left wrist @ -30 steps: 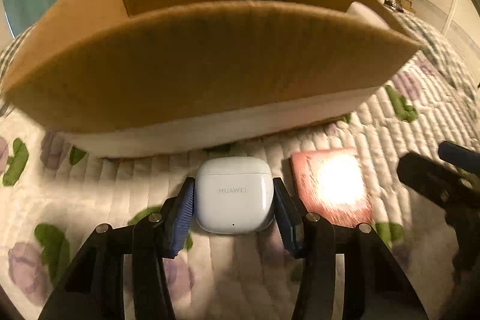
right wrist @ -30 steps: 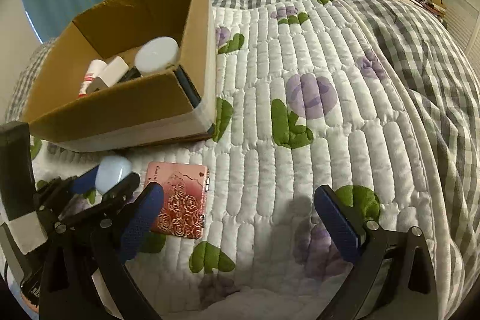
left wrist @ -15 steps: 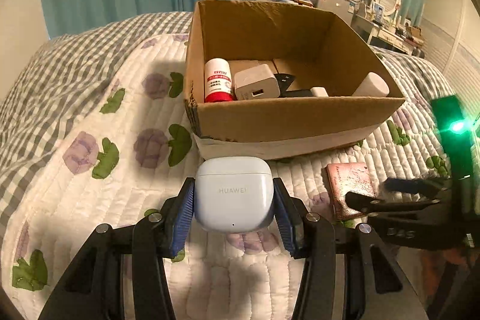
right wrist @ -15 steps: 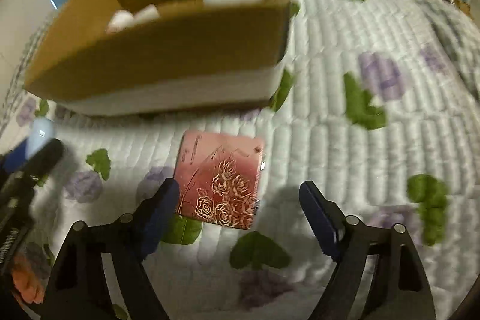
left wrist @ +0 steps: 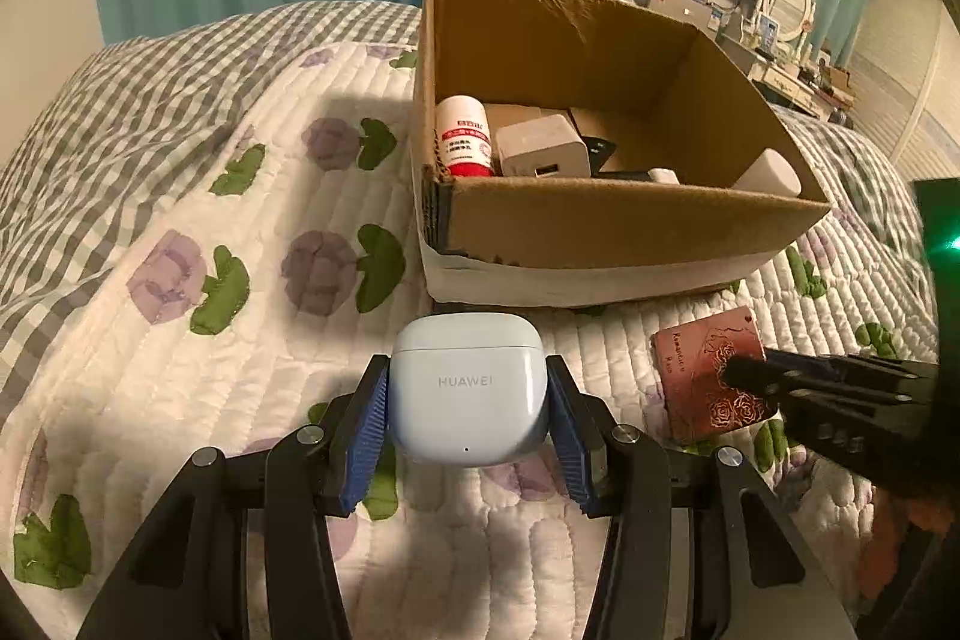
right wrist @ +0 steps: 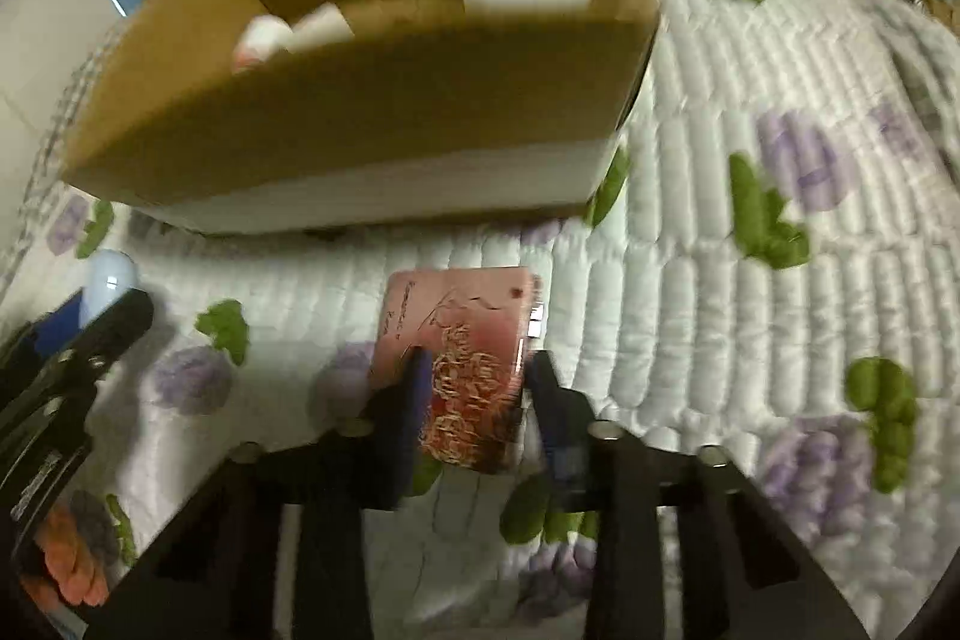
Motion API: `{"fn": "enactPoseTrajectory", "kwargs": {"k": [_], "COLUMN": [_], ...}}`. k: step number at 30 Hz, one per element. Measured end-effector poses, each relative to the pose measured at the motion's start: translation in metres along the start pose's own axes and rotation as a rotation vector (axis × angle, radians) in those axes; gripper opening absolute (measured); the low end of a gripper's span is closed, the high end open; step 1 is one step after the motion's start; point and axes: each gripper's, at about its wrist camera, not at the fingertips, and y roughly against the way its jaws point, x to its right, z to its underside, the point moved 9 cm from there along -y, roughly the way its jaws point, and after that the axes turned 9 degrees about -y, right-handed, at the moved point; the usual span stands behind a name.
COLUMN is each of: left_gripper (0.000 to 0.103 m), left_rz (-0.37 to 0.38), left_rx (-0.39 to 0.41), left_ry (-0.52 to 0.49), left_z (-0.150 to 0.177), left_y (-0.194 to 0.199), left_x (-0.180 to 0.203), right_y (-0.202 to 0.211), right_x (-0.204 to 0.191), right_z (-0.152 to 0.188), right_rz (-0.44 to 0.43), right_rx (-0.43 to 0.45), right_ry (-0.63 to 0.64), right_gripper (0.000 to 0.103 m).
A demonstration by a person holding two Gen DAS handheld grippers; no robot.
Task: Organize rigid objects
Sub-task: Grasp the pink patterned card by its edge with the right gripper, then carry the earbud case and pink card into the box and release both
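My left gripper [left wrist: 468, 400] is shut on a pale blue HUAWEI earbud case [left wrist: 468, 388] and holds it above the quilt, in front of the cardboard box [left wrist: 600, 232]. My right gripper [right wrist: 474, 388] has closed around a flat red case with gold roses [right wrist: 468, 346] that lies on the quilt; its pads touch both sides. The red case also shows in the left wrist view [left wrist: 708, 376], with the right gripper's fingers over it. The earbud case shows at the left of the right wrist view [right wrist: 108, 280].
The box holds a red-and-white bottle [left wrist: 462, 136], a white charger [left wrist: 540, 154], a white round jar [left wrist: 771, 172] and dark items. The box stands on a white floral quilt [left wrist: 180, 340] over a checked blanket [left wrist: 120, 100]. Furniture stands far behind.
My left gripper has lifted the earbud case higher and back from the box. My right gripper has moved down onto the red case and closed from wide open to its sides.
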Motion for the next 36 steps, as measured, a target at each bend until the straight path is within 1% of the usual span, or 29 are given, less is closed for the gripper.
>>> {"fn": "enactPoseTrajectory", "kwargs": {"k": [1,3,5,6,9,10,11,14,15,16,18,22,25,27,28,30,32,33,34,36], "left_gripper": [0.051,0.051,0.051,0.051,0.051,0.051,0.051,0.051,0.051,0.051,0.051,0.051,0.051,0.051,0.051,0.051,0.051,0.051,0.051,0.051], "left_rz": [0.001,0.006,0.008,0.008,0.014,0.014,0.015,0.018,0.019,0.02,0.018,0.002,-0.001,0.008,0.019,0.035,0.037,0.034,0.032,0.043], "left_rx": [0.001,0.003,0.001,0.0,0.002,0.003,0.003,0.005,0.005,0.006,0.014,0.035,0.056,0.073,0.086,0.116,0.14,0.155,0.172,0.196], "left_ry": [0.0,-0.001,-0.005,-0.006,-0.01,-0.012,-0.014,-0.02,-0.021,-0.023,-0.027,-0.051,-0.064,-0.069,-0.068,-0.07,-0.074,-0.078,-0.086,-0.092], "left_z": [0.0,0.0,0.0,0.0,0.0,0.0,0.0,0.001,0.001,0.001,0.0,-0.003,-0.007,-0.012,-0.016,-0.03,-0.044,-0.053,-0.064,-0.084], "left_y": [0.0,0.001,0.0,0.0,0.0,0.001,0.001,0.001,0.001,0.003,0.007,0.024,0.04,0.051,0.058,0.072,0.082,0.087,0.092,0.097], "left_x": [0.0,0.0,0.001,0.001,0.002,0.002,0.002,0.005,0.006,0.007,0.008,0.012,0.016,0.02,0.022,0.023,0.023,0.023,0.023,0.023], "right_y": [0.007,0.02,0.023,0.019,-0.002,-0.007,-0.008,0.0,0.005,0.016,0.028,0.054,0.079,0.092,0.102,0.123,0.142,0.146,0.154,0.167], "right_x": [-0.003,-0.015,-0.028,-0.033,-0.039,-0.039,-0.038,-0.039,-0.039,-0.035,-0.034,-0.032,-0.031,-0.033,-0.035,-0.037,-0.036,-0.042,-0.047,-0.052], "right_z": [-0.001,-0.003,-0.001,0.001,0.004,0.005,0.005,0.001,-0.001,0.007,0.005,0.004,0.011,0.012,0.006,0.003,-0.01,-0.014,-0.024,-0.038], "right_rz": [-0.02,-0.096,-0.164,-0.153,-0.049,-0.018,-0.001,-0.005,0.002,0.01,0.019,0.019,-0.008,-0.014,-0.018,-0.037,-0.058,-0.068,-0.08,-0.088], "right_rx": [0.017,0.039,0.032,0.017,0.0,0.002,0.013,0.052,0.075,0.098,0.129,0.186,0.219,0.248,0.262,0.307,0.337,0.35,0.366,0.394], "right_ry": [-0.005,-0.021,-0.027,-0.018,0.014,0.014,0.014,0.015,0.025,0.031,0.038,0.058,0.06,0.068,0.075,0.078,0.074,0.075,0.081,0.1], "right_gripper": [0.023,0.022,0.022,0.022,0.021,0.016,0.015,0.01,0.01,0.009,0.009,0.009,0.009,0.009,0.009,0.009,0.009,0.009,0.009,0.009]}}
